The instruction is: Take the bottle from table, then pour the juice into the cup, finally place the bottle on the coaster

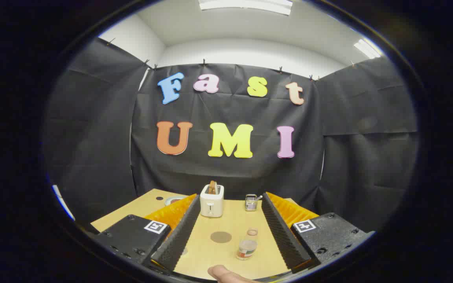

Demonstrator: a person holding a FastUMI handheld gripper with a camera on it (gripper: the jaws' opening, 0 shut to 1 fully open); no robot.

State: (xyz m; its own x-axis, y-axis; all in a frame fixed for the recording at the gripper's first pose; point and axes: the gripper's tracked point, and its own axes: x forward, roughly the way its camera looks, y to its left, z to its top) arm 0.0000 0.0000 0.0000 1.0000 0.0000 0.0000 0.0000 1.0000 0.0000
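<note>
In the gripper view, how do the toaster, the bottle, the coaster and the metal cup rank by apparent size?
1. toaster
2. bottle, nearer the camera, so its rank is unsure
3. coaster and metal cup look alike

The gripper is open.

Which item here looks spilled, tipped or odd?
Nothing stands out. The bottle stands upright between the open fingers, beside the round coaster. The toaster and small cup sit upright beyond, with no spill on the table.

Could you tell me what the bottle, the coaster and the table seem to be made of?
Bottle: clear, glossy, plastic or glass; see-through, lying between the open gripper's fingers.
Coaster: matte brown disc, perhaps cork or felt.
Table: pale wood-look board, smooth.
</note>
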